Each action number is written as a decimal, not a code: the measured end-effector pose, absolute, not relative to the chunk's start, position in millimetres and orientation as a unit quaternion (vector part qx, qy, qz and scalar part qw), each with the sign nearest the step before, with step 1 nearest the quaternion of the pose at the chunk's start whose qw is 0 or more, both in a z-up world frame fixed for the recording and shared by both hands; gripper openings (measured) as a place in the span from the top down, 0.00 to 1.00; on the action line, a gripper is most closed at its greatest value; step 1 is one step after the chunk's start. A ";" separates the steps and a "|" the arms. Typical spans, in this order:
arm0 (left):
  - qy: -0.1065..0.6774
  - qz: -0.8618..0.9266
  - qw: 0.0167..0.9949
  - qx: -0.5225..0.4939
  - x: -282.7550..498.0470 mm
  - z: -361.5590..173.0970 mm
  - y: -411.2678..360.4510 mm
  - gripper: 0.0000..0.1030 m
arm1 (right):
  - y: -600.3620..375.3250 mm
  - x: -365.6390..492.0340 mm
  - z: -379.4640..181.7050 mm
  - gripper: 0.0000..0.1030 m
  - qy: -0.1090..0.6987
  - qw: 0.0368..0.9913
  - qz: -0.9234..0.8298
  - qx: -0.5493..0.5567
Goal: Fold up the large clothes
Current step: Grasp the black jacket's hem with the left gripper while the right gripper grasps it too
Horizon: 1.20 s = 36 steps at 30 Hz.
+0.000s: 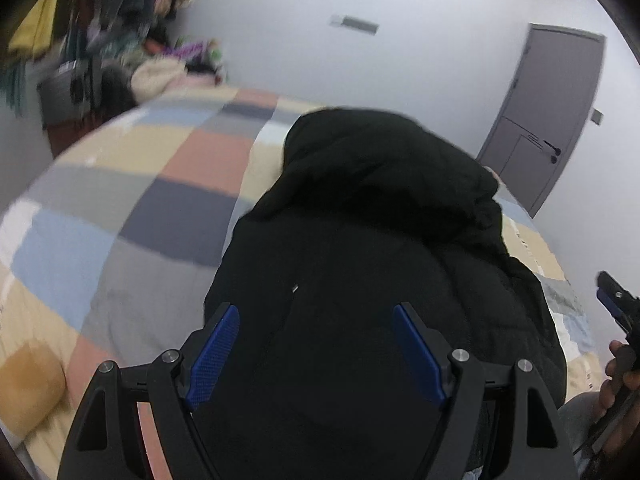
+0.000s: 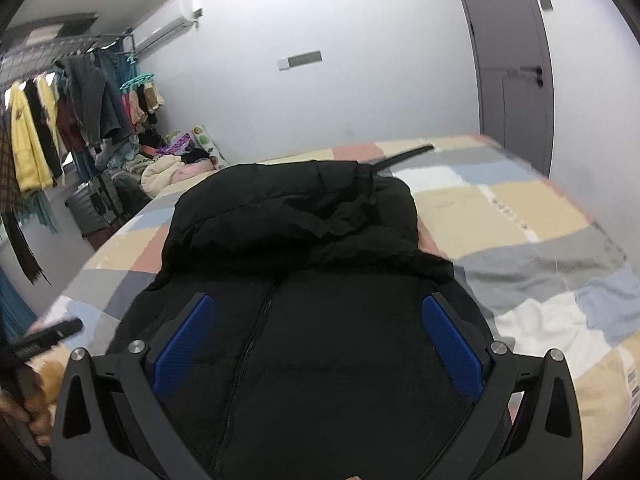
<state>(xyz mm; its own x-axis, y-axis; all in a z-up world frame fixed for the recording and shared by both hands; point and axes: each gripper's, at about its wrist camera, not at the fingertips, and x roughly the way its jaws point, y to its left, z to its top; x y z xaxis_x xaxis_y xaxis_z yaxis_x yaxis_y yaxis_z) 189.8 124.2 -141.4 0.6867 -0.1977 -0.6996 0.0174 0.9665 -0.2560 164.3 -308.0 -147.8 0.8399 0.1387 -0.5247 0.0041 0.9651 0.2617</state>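
A large black hooded jacket (image 1: pixel 372 240) lies on the patchwork bed cover (image 1: pixel 140 200), hood at the far end and front zip facing up; it also shows in the right wrist view (image 2: pixel 312 248) on the cover (image 2: pixel 520 216). My left gripper (image 1: pixel 316 320) is open and empty, hovering over the jacket's near part. My right gripper (image 2: pixel 316 312) is open and empty over the zip (image 2: pixel 256 332). The right gripper also shows at the right edge of the left wrist view (image 1: pixel 612 300). The left gripper shows at the left edge of the right wrist view (image 2: pixel 52 334).
A clothes rack (image 2: pixel 60 120) with hanging garments and a pile of clothes (image 2: pixel 168 164) stand left of the bed by the white wall. A grey door (image 1: pixel 548 120) is at the right. A dark strap (image 2: pixel 404 156) lies on the cover beyond the hood.
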 end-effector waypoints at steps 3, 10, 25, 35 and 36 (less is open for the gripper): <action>0.422 -0.057 0.894 -0.141 196.9 -153.8 142.9 0.24 | -325.8 164.7 -139.2 0.00 0.300 0.942 0.042 0.144; 0.477 -0.040 0.857 -0.190 206.6 -180.7 177.7 0.24 | -388.2 159.5 -133.3 0.00 0.346 0.931 0.013 0.112; 0.581 -0.017 0.744 -0.329 215.7 -264.4 215.7 0.24 | -493.9 168.1 -277.7 0.12 0.495 0.795 0.119 0.331; 0.607 0.006 0.740 -0.291 227.6 -285.7 201.9 0.10 | -464.3 199.6 -326.6 0.12 0.563 0.734 0.177 0.337; 0.607 0.004 0.737 -0.297 228.0 -286.7 202.5 0.10 | -457.5 203.4 -329.7 0.13 0.569 0.727 0.187 0.336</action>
<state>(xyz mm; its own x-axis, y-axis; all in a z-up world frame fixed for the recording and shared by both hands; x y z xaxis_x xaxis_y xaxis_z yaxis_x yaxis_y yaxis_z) 228.0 202.5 -286.7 0.2634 -0.3540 -0.8974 -0.3657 0.8241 -0.4325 203.4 -457.5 -329.7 0.2823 0.6545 -0.7013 0.1097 0.7043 0.7014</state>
